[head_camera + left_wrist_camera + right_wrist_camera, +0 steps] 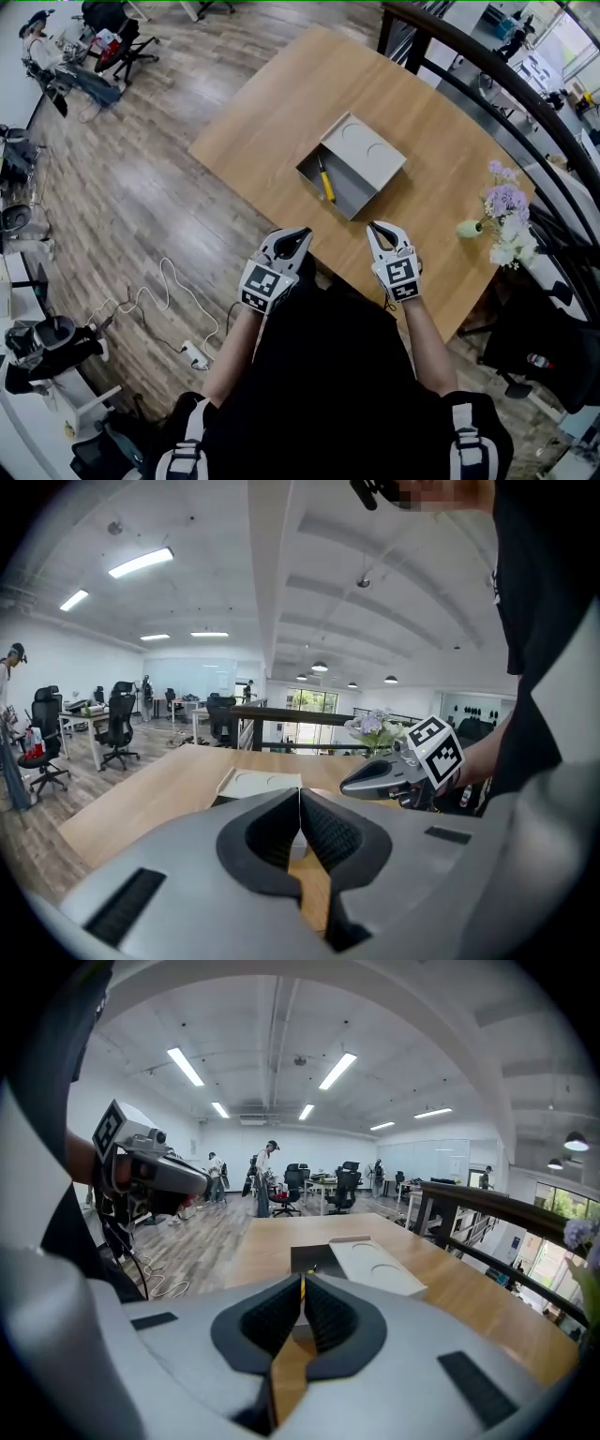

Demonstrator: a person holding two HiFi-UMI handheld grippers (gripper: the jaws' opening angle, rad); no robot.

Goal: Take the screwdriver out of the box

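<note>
A yellow-handled screwdriver (325, 181) lies inside the open grey box (349, 192) on the wooden table (281, 103); its pale lid (364, 151) is slid to the far right half. The box (314, 1259) and lid (375, 1270) also show in the right gripper view, the lid (255, 783) in the left one. My left gripper (300, 233) and right gripper (373, 228) hover side by side at the table's near edge, short of the box. Both are shut with nothing between their jaws.
A small vase of lilac and white flowers (501, 214) stands at the table's right end. A dark curved railing (487, 66) runs behind the table. Office chairs (122, 42) and a white cable with a power strip (192, 353) are on the wood floor to the left.
</note>
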